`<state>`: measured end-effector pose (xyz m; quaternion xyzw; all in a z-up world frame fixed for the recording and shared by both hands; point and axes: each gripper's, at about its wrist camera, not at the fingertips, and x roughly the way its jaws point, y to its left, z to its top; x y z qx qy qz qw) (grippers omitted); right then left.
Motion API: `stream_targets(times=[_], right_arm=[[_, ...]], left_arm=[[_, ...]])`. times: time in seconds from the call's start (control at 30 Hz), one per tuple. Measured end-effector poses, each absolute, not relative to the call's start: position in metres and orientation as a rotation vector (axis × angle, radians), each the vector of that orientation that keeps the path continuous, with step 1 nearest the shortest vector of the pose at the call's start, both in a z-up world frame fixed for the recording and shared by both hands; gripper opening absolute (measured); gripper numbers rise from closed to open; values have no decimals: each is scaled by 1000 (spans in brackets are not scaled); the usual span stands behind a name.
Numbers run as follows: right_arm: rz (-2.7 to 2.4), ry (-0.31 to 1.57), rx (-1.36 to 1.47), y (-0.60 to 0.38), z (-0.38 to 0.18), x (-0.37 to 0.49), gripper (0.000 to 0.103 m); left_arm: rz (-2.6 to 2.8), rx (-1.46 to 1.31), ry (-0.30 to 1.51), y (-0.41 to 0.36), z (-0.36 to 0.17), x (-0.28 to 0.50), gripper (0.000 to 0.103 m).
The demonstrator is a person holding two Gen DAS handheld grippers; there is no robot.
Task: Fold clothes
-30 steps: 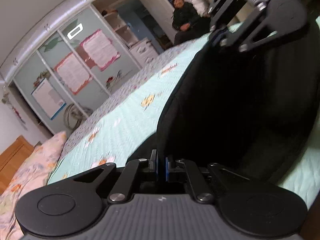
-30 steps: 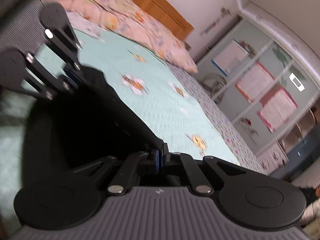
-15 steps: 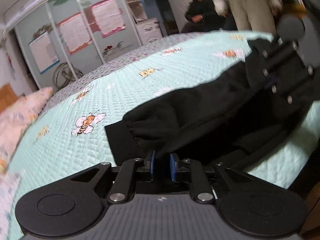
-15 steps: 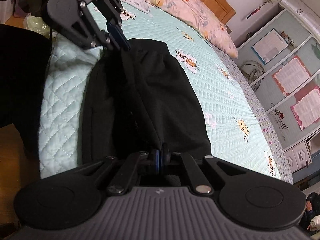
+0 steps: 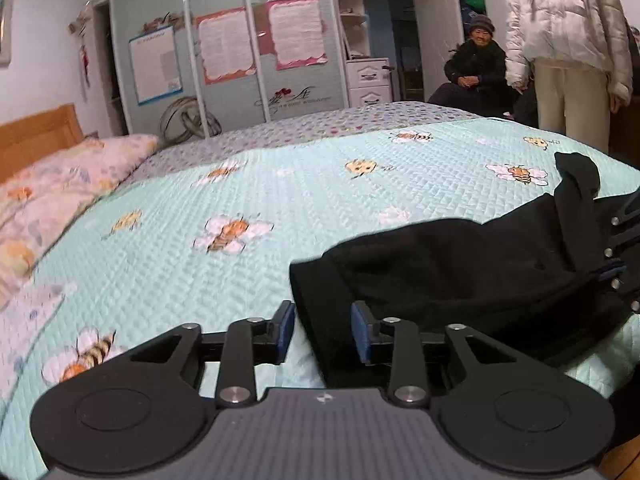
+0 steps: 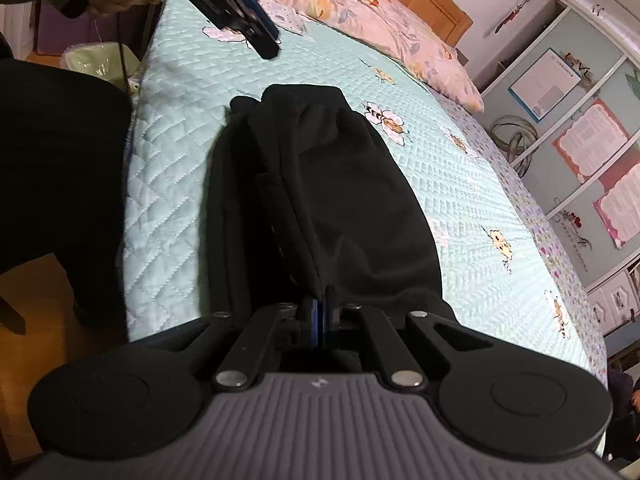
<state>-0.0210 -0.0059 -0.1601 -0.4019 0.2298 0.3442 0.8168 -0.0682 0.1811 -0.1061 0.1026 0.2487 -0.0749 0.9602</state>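
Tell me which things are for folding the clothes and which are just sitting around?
For the job:
- black fleece garment, lying on the bed
- left gripper, jaws opening, garment's edge between them, not pinched
- right gripper, shut on the garment
- mint-green quilted bedspread with bees

Just there:
- pink floral pillow
- pink and orange posters on the wardrobe doors
- coiled hose

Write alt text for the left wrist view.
The left gripper, jaws opening, has the edge of a black fleece garment between its blue pads without pinching it. The garment lies on a mint quilted bedspread with bee prints; the right gripper shows at the frame's right edge.
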Motion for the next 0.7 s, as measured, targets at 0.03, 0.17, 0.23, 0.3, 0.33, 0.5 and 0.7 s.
stream_targets(times=[0.03, 0.17, 0.23, 0.3, 0.33, 0.5, 0.7], right_arm=[[738, 494, -850, -6, -159, -22, 3], [752, 518, -839, -9, -161, -25, 3], [754, 526, -845, -8, -166, -26, 3], [744, 523, -844, -7, -171, -25, 3], [738, 523, -842, -7, -173, -24, 3], [710, 500, -802, -15, -175, -29, 25], [570, 480, -384, -78, -133, -22, 65]], left_arm=[[-170, 219, 493, 178, -105, -66, 41], [-254, 310, 478, 145, -108, -50, 58], [-280, 375, 498, 127, -119, -42, 63], [-285, 438, 585, 113, -137, -29, 60], [-288, 471, 646, 108, -149, -22, 58], [-285, 520, 713, 102, -163, -18, 57], [-227, 497, 690, 102, -152, -23, 59]])
